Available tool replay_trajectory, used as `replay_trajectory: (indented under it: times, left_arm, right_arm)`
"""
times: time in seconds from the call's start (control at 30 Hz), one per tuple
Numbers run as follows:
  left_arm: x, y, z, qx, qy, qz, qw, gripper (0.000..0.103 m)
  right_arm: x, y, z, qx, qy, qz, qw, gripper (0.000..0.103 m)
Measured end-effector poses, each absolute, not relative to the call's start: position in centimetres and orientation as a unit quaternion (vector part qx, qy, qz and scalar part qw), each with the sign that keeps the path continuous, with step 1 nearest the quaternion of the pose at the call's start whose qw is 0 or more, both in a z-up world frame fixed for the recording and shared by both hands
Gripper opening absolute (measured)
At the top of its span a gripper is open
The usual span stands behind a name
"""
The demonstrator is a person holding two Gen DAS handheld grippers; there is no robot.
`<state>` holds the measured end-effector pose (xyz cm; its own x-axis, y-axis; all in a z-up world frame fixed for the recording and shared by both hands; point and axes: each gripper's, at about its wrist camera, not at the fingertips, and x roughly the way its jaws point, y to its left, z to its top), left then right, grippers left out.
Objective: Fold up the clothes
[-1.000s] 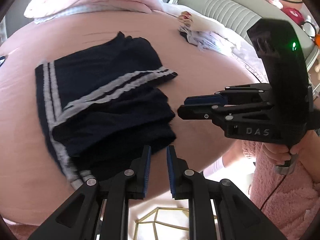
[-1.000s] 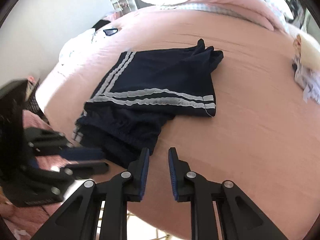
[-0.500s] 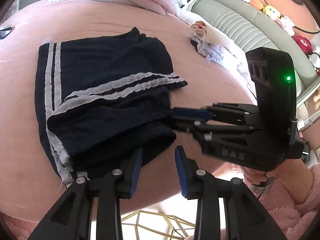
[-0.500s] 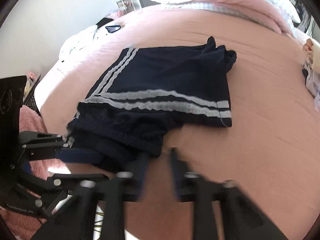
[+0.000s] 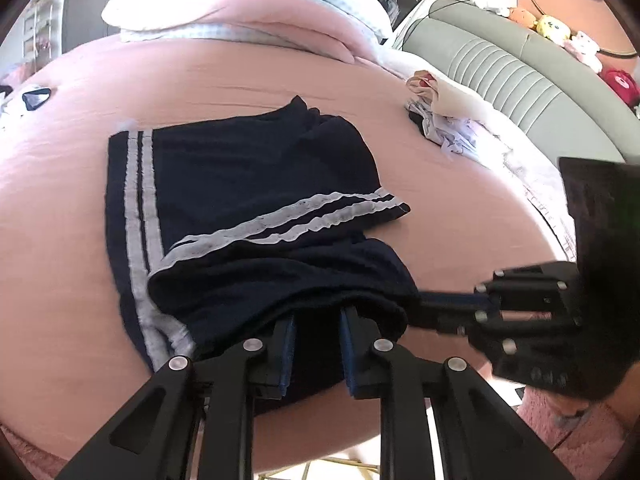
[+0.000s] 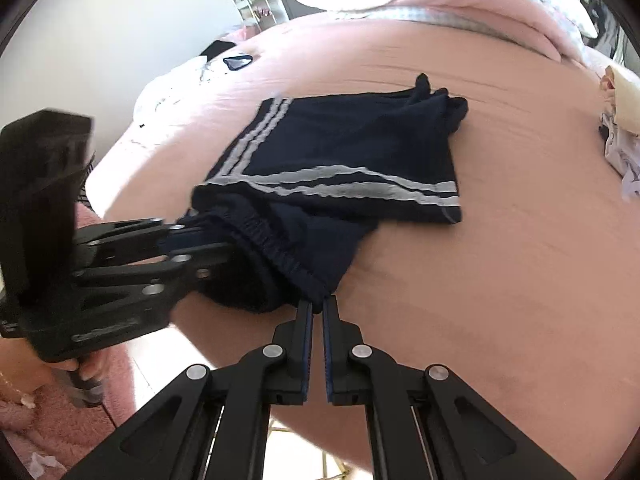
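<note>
Dark navy shorts (image 5: pixel 260 184) with white double stripes lie folded on the pink bed, waistband toward the near edge. My left gripper (image 5: pixel 318 320) has that waistband's near-left part between its fingers, and its jaws are closing on the fabric, which drapes over the tips. From the right wrist view the left gripper (image 6: pixel 196 236) reaches into the shorts (image 6: pixel 360 148) from the left. My right gripper (image 6: pixel 317 308) is shut, pinching the waistband's right corner at its tips. In the left wrist view the right gripper (image 5: pixel 420 308) enters the fabric from the right.
The pink bed (image 5: pixel 60 240) ends just under both grippers. Pillows (image 5: pixel 240 4) lie at the far end. A small heap of light clothes (image 5: pixel 448 128) sits far right by a grey padded headboard (image 5: pixel 500 80). A white garment (image 6: pixel 180 84) lies far left.
Both grippers have moved in from the bed's edge onto the near end of the shorts. The right one closed on the waistband corner; the left one widened, then narrowed around the fabric.
</note>
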<state>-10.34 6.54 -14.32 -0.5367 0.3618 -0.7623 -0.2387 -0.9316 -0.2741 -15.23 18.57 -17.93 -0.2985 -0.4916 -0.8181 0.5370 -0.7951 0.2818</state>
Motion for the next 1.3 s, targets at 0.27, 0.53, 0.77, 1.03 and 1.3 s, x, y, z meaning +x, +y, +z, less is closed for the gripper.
replay_trajectory:
  times: [0.27,0.53,0.77,1.03,1.3]
  left_arm:
    - [-11.1,8.1,-15.5,-0.477,-0.059,0.856,0.192,0.017]
    - [-8.1,2.2,-13.7,-0.509,-0.096,0.846,0.129,0.027]
    - [-8.0,-1.9,-13.9,-0.497,-0.137,0.853,0.085,0.028]
    - [-8.7,-5.0,-14.1,-0.496,-0.185,0.847,0.051,0.028]
    - [-8.6,-4.3,-13.0,-0.467,-0.234,0.844,0.120,0.028]
  right_arm:
    - [-13.1,17.9,-17.9,0.503,0.013,-0.807,0.309,0.002]
    - [-14.8,20.1,-14.1,0.468,-0.023,-0.838,0.280,0.036]
    - [-14.6,9.8,-14.7,0.445,0.161,-0.811,0.345,0.056]
    - [-16.0,6.0,-18.2,0.465,0.218,-0.785,0.346,0.033]
    - [-17.2,15.9,-14.7,0.446,-0.019,-0.861,0.244,0.007]
